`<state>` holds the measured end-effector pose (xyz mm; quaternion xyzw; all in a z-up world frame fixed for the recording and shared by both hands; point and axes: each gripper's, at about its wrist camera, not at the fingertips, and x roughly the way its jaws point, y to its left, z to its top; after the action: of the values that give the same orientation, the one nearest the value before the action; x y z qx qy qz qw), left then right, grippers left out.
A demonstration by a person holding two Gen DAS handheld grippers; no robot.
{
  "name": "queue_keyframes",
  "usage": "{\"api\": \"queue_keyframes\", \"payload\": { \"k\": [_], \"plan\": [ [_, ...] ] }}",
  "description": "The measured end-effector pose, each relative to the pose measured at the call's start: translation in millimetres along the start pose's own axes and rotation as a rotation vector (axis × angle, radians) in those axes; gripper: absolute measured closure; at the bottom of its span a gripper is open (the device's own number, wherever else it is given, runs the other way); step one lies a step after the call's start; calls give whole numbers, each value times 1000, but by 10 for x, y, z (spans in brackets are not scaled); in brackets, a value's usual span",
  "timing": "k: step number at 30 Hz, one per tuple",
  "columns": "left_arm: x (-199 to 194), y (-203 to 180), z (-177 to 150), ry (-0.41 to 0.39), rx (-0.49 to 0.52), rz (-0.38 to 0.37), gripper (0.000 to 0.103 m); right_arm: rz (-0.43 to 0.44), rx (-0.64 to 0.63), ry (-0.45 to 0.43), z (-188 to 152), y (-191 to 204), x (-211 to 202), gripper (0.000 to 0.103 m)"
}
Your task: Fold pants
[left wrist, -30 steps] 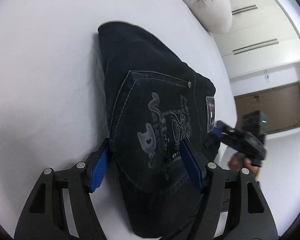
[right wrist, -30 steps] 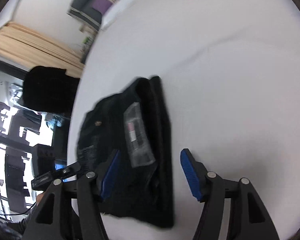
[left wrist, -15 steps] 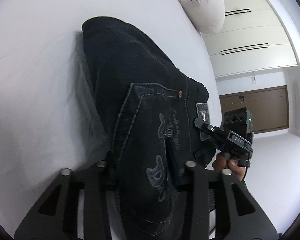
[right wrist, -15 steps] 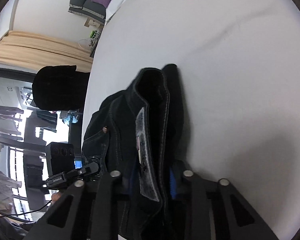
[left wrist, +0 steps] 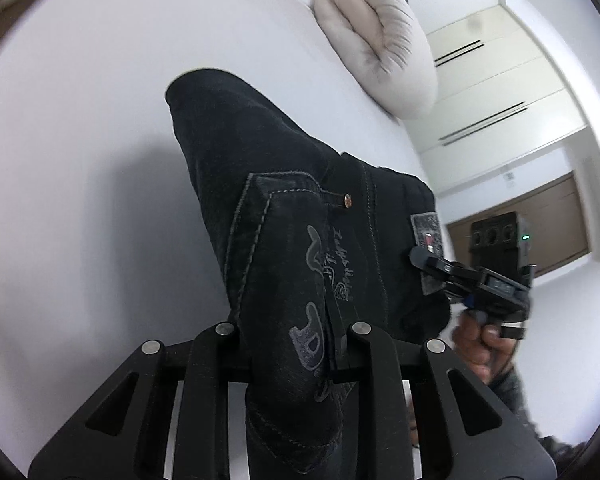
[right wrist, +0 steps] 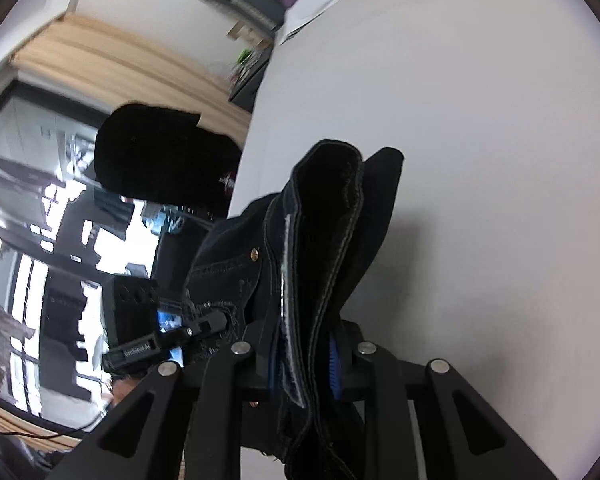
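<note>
Bunching between both claws [left wrist: 292, 344] [right wrist: 304, 356]: pants [left wrist: 300, 216]

We see a white bed sheet [left wrist: 80, 160] filling most of both frames, a beige pillow [left wrist: 384, 44] at upper centre, white cupboards [left wrist: 500, 92] upper right, a brown door [left wrist: 556, 216] below them, and tan curtains [right wrist: 112, 68] beside bright windows [right wrist: 28, 272] at left.

The folded jeans [left wrist: 300, 216] sit mid-frame on the bed sheet [left wrist: 80, 140], their near end between the left gripper [left wrist: 292, 344] fingers. A pillow [left wrist: 384, 44] lies behind them at upper right, and the right gripper [left wrist: 432, 258] meets their waistband at right.
</note>
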<state>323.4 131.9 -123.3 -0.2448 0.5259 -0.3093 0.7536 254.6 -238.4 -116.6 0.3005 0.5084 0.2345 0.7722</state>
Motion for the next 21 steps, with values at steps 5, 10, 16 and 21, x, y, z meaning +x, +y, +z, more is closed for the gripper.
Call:
{"api": "queue_keyframes", "payload": {
  "k": [5, 10, 16, 21],
  "plan": [
    [-222, 377, 682, -56, -8, 60, 83, 21, -18, 4, 483, 219, 459, 82],
    [-112, 728, 878, -58, -32, 64, 83, 17, 60, 18, 760, -45, 836, 82],
    [300, 1191, 727, -34, -104, 54, 76, 44, 204, 48, 692, -615, 1208, 74],
    [451, 1359, 604, -52, -120, 22, 68, 157, 255, 17, 549, -880, 1207, 70]
  ]
}}
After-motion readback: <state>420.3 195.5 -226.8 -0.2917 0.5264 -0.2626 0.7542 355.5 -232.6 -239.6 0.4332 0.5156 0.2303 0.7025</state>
